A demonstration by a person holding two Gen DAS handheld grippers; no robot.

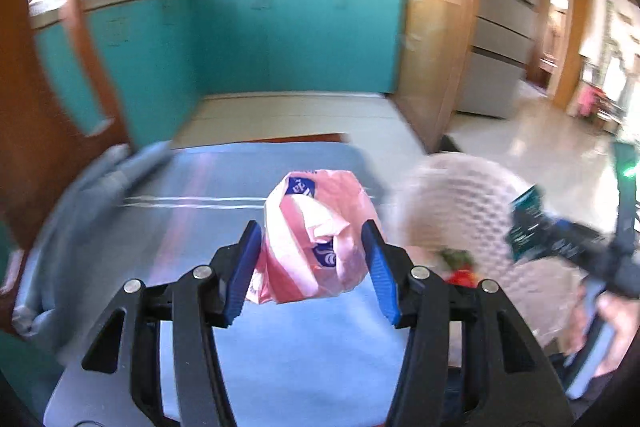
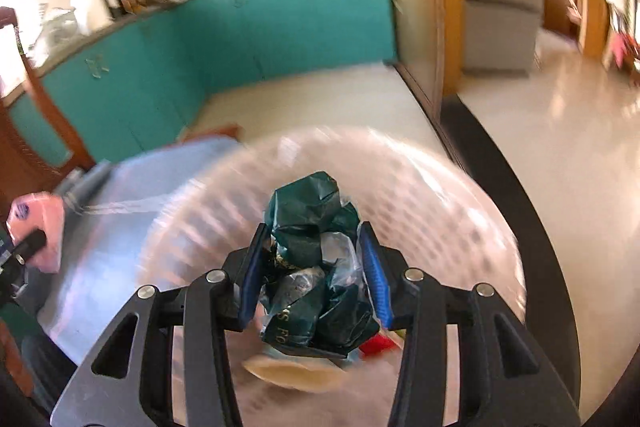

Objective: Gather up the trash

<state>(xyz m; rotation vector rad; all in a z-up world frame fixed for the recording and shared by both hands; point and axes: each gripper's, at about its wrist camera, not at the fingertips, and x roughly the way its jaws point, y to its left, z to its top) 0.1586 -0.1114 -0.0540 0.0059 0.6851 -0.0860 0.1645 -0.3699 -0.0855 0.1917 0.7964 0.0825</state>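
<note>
Left wrist view: left tool clamps crumpled pink wrapper above blue-covered desk; white mesh basket at 3 o'clock.

Right wrist view: right tool clamps crumpled green wrapper over basket; pink wrapper at 9 o'clock.

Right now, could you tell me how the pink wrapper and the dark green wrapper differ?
The pink wrapper is pale pink with blue print and sits in the left gripper; the dark green wrapper has pale lettering and sits in the right gripper. The pink one hangs over the blue-grey table, the green one over the white mesh basket. Both are crumpled and clamped.
</note>
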